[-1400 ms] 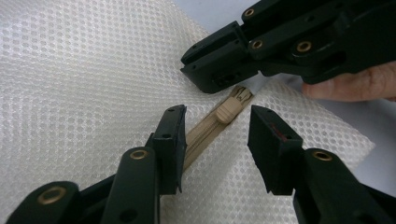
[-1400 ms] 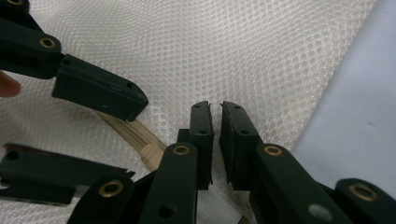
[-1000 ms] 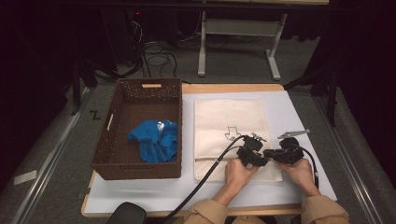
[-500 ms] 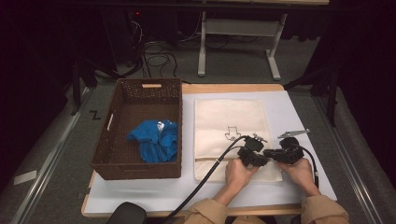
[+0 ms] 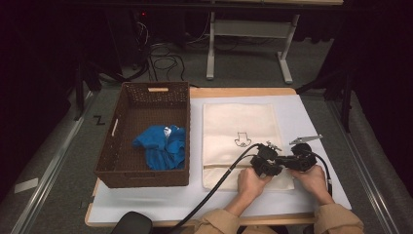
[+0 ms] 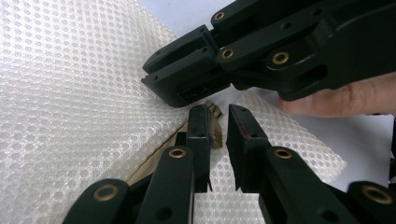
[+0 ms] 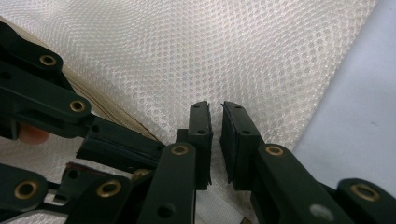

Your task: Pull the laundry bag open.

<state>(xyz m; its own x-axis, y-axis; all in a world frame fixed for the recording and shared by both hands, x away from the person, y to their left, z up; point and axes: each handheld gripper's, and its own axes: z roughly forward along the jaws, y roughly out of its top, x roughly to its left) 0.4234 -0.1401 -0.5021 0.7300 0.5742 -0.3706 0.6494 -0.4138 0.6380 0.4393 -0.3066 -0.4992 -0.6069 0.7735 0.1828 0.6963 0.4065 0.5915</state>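
**Two tongs meet at the near edge of a mesh bag**

Dark walls and black drapes close off the room, with grey carpet underfoot, loose cables and the pale legs of another frame [image 5: 248, 46] standing beyond the work area. Nearer, the bench [image 5: 311, 114] has a wooden rim and a white sheet over its top. On its left side sits a brown wicker basket [image 5: 122, 161], and a crumpled blue cloth [image 5: 160, 146] lies inside it toward the right wall. Beside the basket, touching or nearly touching it, a cream mesh bag [image 5: 238, 119] lies flat on the white sheet, with a small dark drawing near its middle and a tan seam or zip line running across its near end.

A person's forearms in tan sleeves come in from the near edge. The left tongs [image 5: 265, 163] and the right tongs [image 5: 299, 161] sit just beside each other over the bag's near right corner, a black cable trailing from each. In the left gripper view, the left tongs [image 6: 219, 135] stand slightly apart around a small brass-coloured piece at the tan seam, not clamped on it. In the right gripper view, the right tongs [image 7: 216, 140] show a narrow gap, pressed down over the mesh with nothing clearly pinched.
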